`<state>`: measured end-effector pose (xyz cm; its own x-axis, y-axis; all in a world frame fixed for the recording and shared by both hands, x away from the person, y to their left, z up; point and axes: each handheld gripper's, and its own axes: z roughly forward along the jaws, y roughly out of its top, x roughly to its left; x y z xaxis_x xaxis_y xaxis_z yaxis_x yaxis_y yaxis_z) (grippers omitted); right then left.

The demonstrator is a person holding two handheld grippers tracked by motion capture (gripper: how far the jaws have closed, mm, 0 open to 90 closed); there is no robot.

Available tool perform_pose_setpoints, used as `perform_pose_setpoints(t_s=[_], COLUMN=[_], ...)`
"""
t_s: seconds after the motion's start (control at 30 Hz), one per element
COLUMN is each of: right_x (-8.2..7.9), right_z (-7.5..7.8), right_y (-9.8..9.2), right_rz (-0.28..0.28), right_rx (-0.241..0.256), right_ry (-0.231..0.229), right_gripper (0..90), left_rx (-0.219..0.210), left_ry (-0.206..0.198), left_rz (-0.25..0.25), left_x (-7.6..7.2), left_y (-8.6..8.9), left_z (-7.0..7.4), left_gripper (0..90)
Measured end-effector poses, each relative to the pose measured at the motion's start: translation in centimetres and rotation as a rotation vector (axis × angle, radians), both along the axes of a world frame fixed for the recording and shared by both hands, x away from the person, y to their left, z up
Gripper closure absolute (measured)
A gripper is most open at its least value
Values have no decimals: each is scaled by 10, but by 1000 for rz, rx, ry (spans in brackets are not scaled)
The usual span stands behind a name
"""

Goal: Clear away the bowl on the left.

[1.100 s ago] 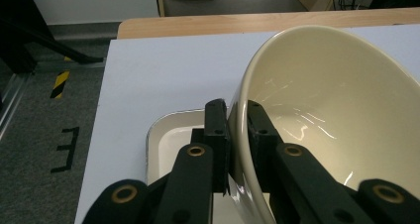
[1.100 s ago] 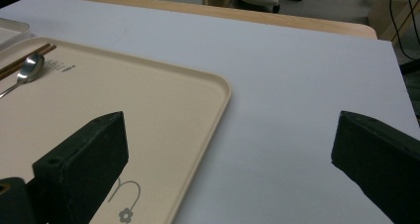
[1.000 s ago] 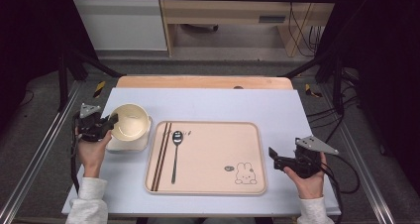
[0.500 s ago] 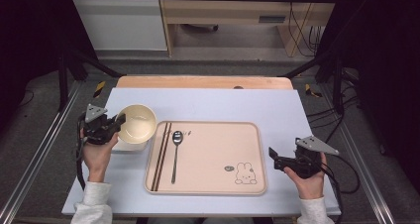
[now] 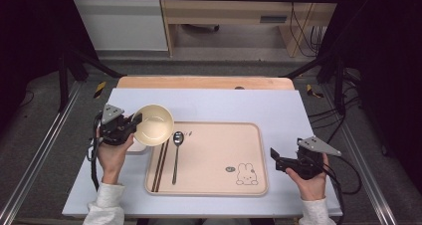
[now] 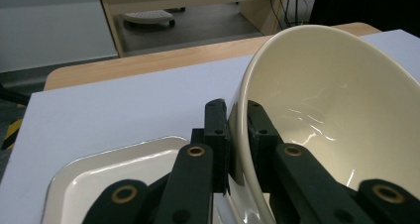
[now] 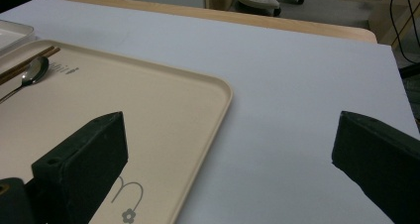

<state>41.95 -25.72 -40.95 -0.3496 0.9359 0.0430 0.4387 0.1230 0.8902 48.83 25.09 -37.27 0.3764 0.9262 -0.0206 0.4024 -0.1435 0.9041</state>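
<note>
My left gripper (image 5: pixel 134 122) is shut on the rim of a cream bowl (image 5: pixel 154 124), which it holds tilted above the table near the tray's far left corner. In the left gripper view the jaws (image 6: pixel 237 116) pinch the bowl's wall (image 6: pixel 337 105), one inside and one outside. Below it lies a small white square plate (image 5: pixel 134 148) (image 6: pixel 94 184). On the beige tray (image 5: pixel 219 182), a spoon (image 5: pixel 176 153) and dark chopsticks (image 5: pixel 160 161) lie along the left side. My right gripper (image 5: pixel 275 160) (image 7: pixel 228 135) stands open at the tray's right edge, holding nothing.
The tray (image 7: pixel 163 115) has a rabbit drawing (image 5: pixel 246 174) in its near right corner. A pale blue mat (image 5: pixel 278 108) covers the wooden table (image 5: pixel 199 81). Black frame posts stand at both far corners, and cables hang at the right.
The left gripper has lifted the bowl off the white plate and carried it right, towards the tray, tilting it. The right gripper has stayed put.
</note>
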Motion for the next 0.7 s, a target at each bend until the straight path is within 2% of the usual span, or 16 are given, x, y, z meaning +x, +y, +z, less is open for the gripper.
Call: perform_pose_setpoints(t_s=[0.23,0.7], right_x=[0,0], right_z=[0,0], right_y=[1,1], right_rz=[7,17], right_rx=[-3,-6], right_ry=[-2,-4], right_gripper=[9,7], left_rx=[-5,23], left_ry=[-7,-3], left_rz=[-45,-114], left_x=[0,9], left_y=[-22,-62], left_z=[2,4], left_gripper=[828,828])
